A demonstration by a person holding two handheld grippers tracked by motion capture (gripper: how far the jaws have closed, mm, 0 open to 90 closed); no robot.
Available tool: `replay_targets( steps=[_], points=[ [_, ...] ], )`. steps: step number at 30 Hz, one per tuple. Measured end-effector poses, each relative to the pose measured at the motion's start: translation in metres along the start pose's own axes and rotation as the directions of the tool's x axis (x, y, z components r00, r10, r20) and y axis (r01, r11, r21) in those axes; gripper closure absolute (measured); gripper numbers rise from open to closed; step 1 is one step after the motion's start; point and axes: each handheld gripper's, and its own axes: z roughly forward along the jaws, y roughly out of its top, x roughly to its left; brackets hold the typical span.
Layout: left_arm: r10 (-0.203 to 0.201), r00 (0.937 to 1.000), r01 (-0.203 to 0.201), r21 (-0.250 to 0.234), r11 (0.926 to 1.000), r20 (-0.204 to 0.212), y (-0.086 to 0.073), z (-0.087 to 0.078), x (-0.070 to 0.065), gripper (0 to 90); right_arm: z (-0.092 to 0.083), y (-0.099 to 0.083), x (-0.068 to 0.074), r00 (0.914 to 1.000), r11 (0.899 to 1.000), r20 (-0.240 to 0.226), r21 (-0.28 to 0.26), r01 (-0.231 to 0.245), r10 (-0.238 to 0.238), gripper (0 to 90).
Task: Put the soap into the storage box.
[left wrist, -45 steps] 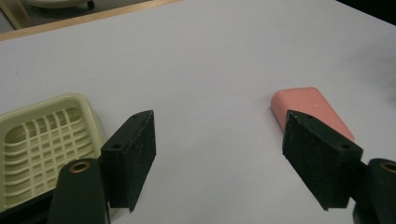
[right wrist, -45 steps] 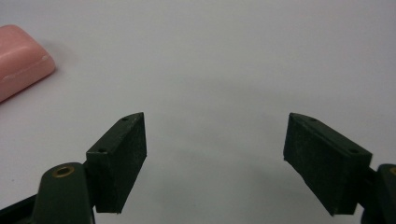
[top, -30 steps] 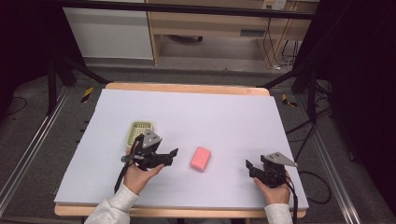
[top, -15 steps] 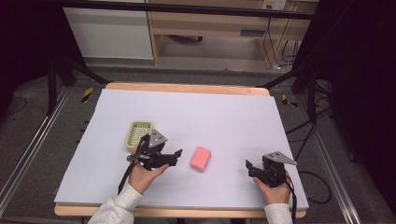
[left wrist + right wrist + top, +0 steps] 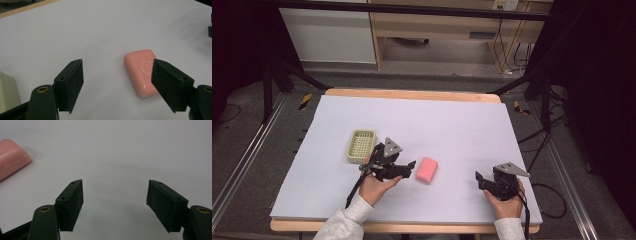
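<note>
Left claw: the left claw (image 5: 409,166) stood released, jaws wide apart, nothing between them. It hung low over the tabletop (image 5: 452,120) with its tips pointing at the pink soap bar (image 5: 427,169), which lay just beside them.

Soap position: the soap bar lay flat on the white tabletop, near the front middle, between the two hands and closer to the left one. From the left gripper view the bar (image 5: 141,71) sat off-centre, partly behind the right-hand jaw and not yet between the two.

Basket: a small pale green basket (image 5: 361,145) stood just behind the left hand (image 5: 377,182), apart from the soap.

Right claw: the right claw (image 5: 480,180) was also slack and empty, jaws spread, resting well apart from the soap near the front right of the tabletop. In its own view the soap (image 5: 12,157) was just a pink corner at the far left.

Step in hand, as I judged it: lining the left claw up on the soap for a pickup.

Doing it well: I thought the claw needed to shift sideways until the bar sat centred in the gap, then straddle the short width rather than the length.

Risk: soap looked smooth and rounded, so an off-centre pinch could have squirted it away.
</note>
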Motion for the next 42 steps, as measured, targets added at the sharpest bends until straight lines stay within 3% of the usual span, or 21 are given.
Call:
replay_targets(
  steps=[9,42],
  points=[
    [0.012,0.9998,-0.012,0.026,0.9996,0.017,0.006,0.011,-0.010,25.5,0.003,0.000,0.001,0.9996,1.000,-0.028,0.023,0.005,-0.004,32.4],
    [0.020,0.9992,-0.025,0.134,0.9906,0.034,0.014,0.048,-0.031,21.1,-0.001,0.000,-0.004,1.0000,1.000,-0.008,0.000,0.005,-0.005,33.7]
  ],
)
